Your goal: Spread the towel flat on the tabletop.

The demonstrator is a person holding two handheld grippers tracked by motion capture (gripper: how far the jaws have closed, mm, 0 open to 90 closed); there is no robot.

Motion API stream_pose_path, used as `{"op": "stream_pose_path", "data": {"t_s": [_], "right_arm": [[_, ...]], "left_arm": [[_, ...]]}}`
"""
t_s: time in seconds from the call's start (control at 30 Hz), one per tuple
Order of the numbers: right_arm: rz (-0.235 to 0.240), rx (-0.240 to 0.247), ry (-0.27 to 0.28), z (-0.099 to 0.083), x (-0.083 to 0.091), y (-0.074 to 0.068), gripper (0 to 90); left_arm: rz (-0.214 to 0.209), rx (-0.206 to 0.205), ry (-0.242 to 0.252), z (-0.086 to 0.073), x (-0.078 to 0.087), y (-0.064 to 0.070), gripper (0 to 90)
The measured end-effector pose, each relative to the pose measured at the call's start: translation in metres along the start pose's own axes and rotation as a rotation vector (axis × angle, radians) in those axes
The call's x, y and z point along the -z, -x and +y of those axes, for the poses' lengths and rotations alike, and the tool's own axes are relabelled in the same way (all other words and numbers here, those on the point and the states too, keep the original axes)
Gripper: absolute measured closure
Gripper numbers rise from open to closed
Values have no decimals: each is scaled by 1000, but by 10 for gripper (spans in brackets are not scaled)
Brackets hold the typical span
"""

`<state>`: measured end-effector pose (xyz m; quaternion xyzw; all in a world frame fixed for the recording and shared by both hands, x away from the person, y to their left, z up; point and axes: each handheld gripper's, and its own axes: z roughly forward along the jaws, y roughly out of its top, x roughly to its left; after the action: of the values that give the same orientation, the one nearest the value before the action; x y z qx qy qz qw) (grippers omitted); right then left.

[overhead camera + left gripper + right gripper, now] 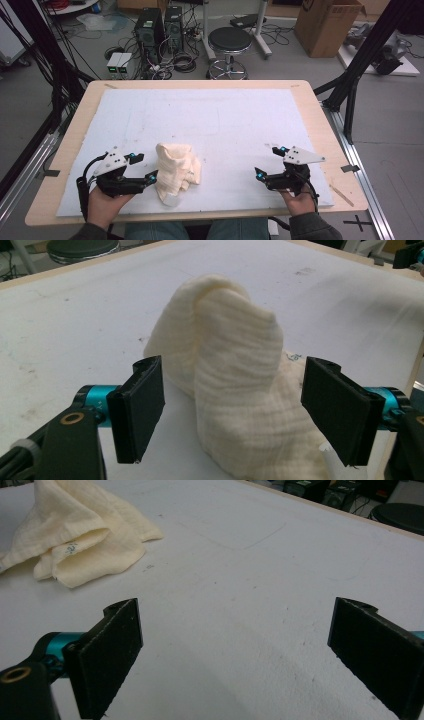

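Observation:
A crumpled cream cloth (176, 171) lies heaped on the white mat (210, 120), near the front and left of centre. My left gripper (143, 167) stands open right beside it, its jaws on either side of the cloth's left edge. Seen from the left gripper view, the cloth (235, 385) rises in a folded hump between the two black pads (140, 405). My right gripper (267, 161) is open over bare mat at the front right, well apart from the cloth (75, 535), with nothing between its pads (107, 655).
The mat covers a wooden table (320, 125). Beyond the table's far edge are a black stool (229, 42), computer towers (157, 30), cables and a cardboard box (327, 22) on the floor. Black frame legs (357, 70) stand at the right.

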<state>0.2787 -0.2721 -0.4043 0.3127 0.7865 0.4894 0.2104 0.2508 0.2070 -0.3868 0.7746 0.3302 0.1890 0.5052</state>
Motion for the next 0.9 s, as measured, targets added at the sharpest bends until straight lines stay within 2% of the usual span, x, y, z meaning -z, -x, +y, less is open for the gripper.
{"op": "stream_pose_path", "data": {"t_s": [0.2, 0.27, 0.37, 0.43, 0.6, 0.73, 0.77, 0.8, 0.83, 0.87, 0.9], "right_arm": [[0, 3, 3, 1, 0, 0, 66], [-1, 9, 7, 1, 0, 0, 66], [2, 9, 10, 2, 0, 0, 65], [3, 11, 9, 2, 0, -1, 65], [7, 9, 12, 2, 0, 0, 66], [9, 9, 19, 2, 1, 1, 66], [9, 9, 19, 2, 1, 1, 66], [9, 10, 22, 2, 1, 1, 66], [11, 8, 20, 2, 1, 1, 66], [13, 9, 18, 2, 1, 1, 66], [13, 9, 18, 2, 1, 1, 66]], "left_arm": [[2, 6, -2, 7, -7, 0, 259], [13, -6, -6, 14, -14, 0, 263], [3, -5, -12, 17, -21, 0, 268], [6, 0, -28, 20, -30, 0, 271], [14, -23, -72, 23, -51, 0, 320], [-5, -48, -140, 23, -71, 0, 377], [-5, -48, -140, 23, -71, 0, 385], [-15, -45, -166, 23, -79, 0, 404], [-15, -45, -166, 23, -79, 0, 422], [-28, -52, -201, 22, -87, 0, 430], [-28, -52, -201, 22, -87, 0, 434]]}}
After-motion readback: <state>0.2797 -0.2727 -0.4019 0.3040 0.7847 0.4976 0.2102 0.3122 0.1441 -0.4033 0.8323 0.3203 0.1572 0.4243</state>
